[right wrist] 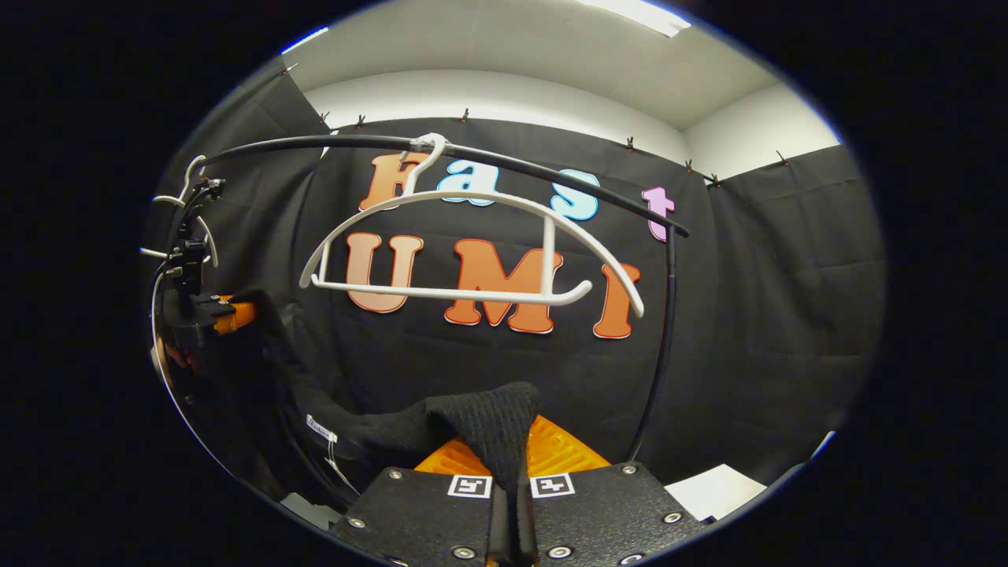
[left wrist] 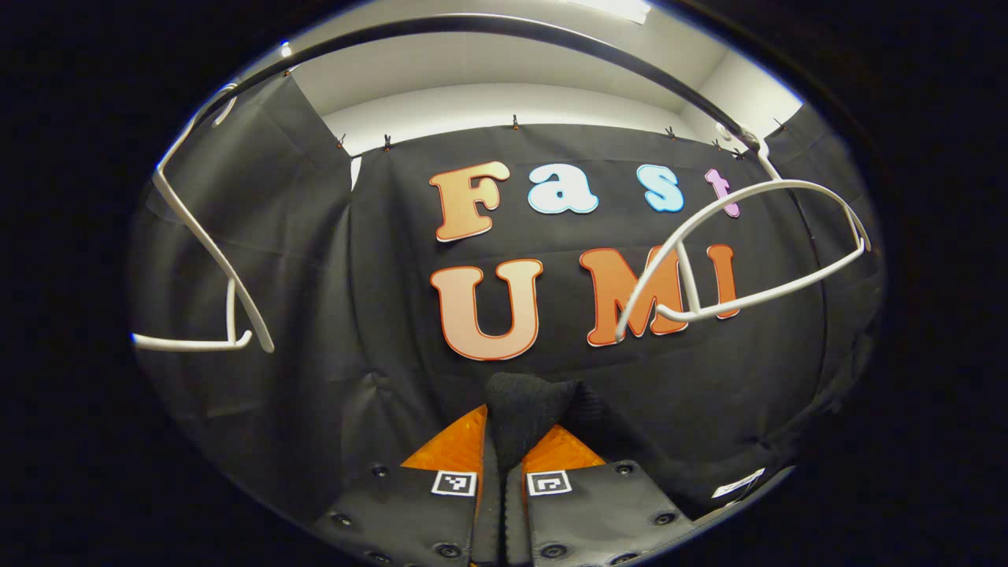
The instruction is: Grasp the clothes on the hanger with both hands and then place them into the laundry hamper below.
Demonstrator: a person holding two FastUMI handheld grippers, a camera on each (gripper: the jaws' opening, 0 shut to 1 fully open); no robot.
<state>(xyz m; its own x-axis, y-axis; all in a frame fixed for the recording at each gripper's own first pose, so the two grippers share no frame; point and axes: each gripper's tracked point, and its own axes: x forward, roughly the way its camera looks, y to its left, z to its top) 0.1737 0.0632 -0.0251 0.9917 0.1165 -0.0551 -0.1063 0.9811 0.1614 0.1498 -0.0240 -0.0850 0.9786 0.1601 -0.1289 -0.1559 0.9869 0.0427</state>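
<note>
A black knit garment (left wrist: 524,409) rises between the fingers of my left gripper (left wrist: 504,453), which is shut on it. In the right gripper view the same garment (right wrist: 480,425) hangs stretched from my right gripper (right wrist: 510,461), shut on one end, across to the left gripper (right wrist: 224,311) at the far left, where a hand holds it. A white tag (right wrist: 321,429) dangles from the sagging cloth. Above it a bare white hanger (right wrist: 472,244) hangs on the black rail (right wrist: 551,169). From the left gripper view that hanger (left wrist: 740,260) is up to the right, clear of the garment.
A second bare white hanger (left wrist: 213,268) hangs at the left end of the rail (left wrist: 504,27). The rack's black upright post (right wrist: 665,339) stands right of my right gripper. A white flat object (right wrist: 713,488) lies low on the right.
</note>
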